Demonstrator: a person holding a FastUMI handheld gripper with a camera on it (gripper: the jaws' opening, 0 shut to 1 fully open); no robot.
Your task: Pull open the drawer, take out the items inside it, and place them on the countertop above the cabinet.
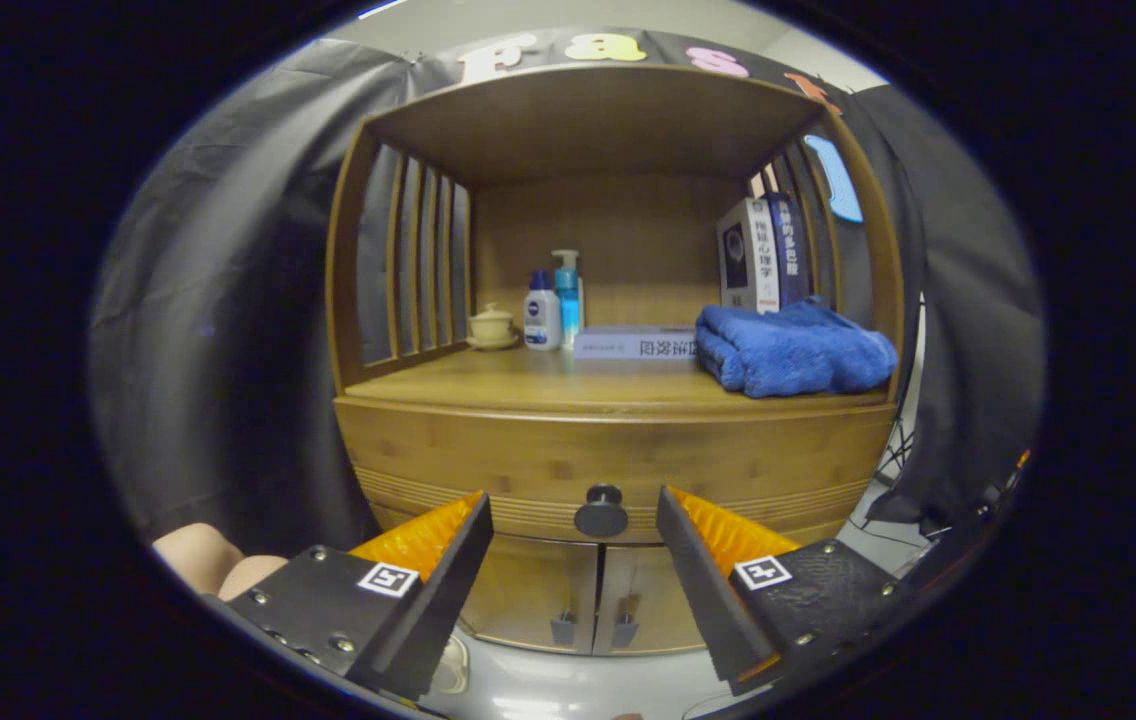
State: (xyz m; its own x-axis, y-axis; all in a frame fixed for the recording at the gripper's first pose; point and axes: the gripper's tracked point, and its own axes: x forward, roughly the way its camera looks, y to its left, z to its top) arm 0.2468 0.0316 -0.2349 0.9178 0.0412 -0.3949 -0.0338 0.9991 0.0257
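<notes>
Both tongs (574, 500) fingers flank the forward-facing knob (601, 511) (apart).

- Wooden cabinet (618, 450), bamboo-toned, fills the middle; open shelf bay on top, slatted side panels (423, 265) left and right.
- Two small lower doors (593, 595) beneath, shut.
- Black cloth wall (228, 330) hangs in folds behind and on both sides.
- Pale ceiling (568, 15) above the cloth.
- Light grey floor (568, 685) under the cabinet.
- Lighting dim, even; bay interior shadowed near its roof.

Tool (573, 515) fingers spread — drawer knob (601, 511) between, drawer (618, 470) closed
</notes>
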